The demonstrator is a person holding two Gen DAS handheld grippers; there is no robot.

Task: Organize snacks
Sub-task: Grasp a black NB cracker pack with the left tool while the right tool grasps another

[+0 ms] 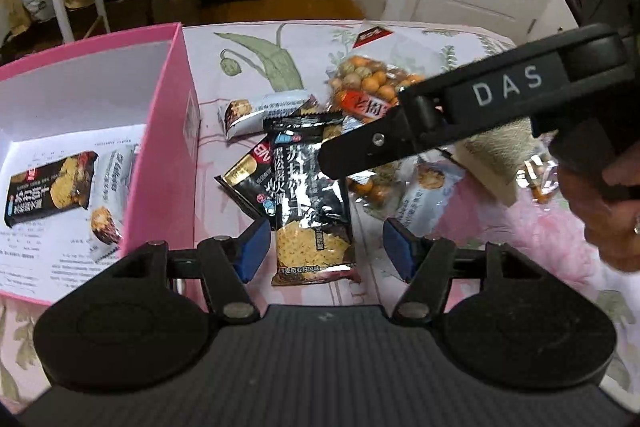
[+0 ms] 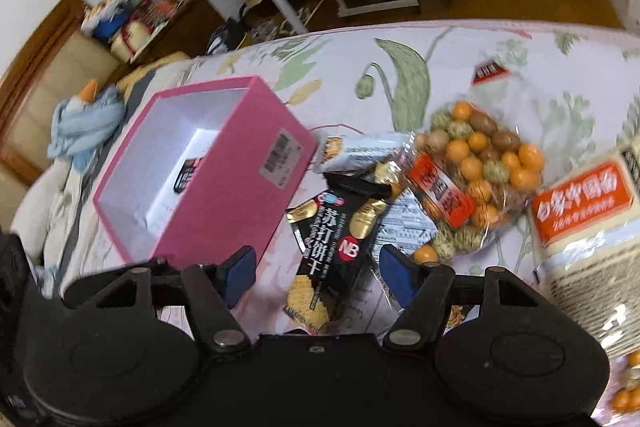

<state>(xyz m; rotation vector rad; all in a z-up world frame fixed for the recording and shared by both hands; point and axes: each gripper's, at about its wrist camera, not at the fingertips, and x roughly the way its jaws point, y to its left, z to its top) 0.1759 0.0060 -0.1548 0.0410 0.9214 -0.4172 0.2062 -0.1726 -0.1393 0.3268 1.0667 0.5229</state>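
From my left wrist view, my left fingers [image 1: 320, 247] stand apart with nothing pressed between their blue pads. A long black foil packet of soda crackers [image 1: 310, 203] lies lengthwise in the gap, its lower end just between the pads, resting on a flowered cloth [image 1: 256, 39]. To its left stands an open pink cardboard box [image 1: 168, 147]; two packets already lie inside it. My right gripper's black arm crosses above the pile, with part of a hand at the right edge. Behind lies a clear bag of orange and green coated nuts [image 1: 360, 83].

From my right wrist view, my right fingers [image 2: 318, 275] are also apart and empty, hanging above that black cracker packet, which lies slanted here over a second black packet. The pink box sits to the left, the nut bag to the right, beside a large pale bag with an orange label [image 2: 588, 227].

Both grippers aim at one packet, I judge. Better one closes across its narrow width, squarely, lifting clear before moving to the box.
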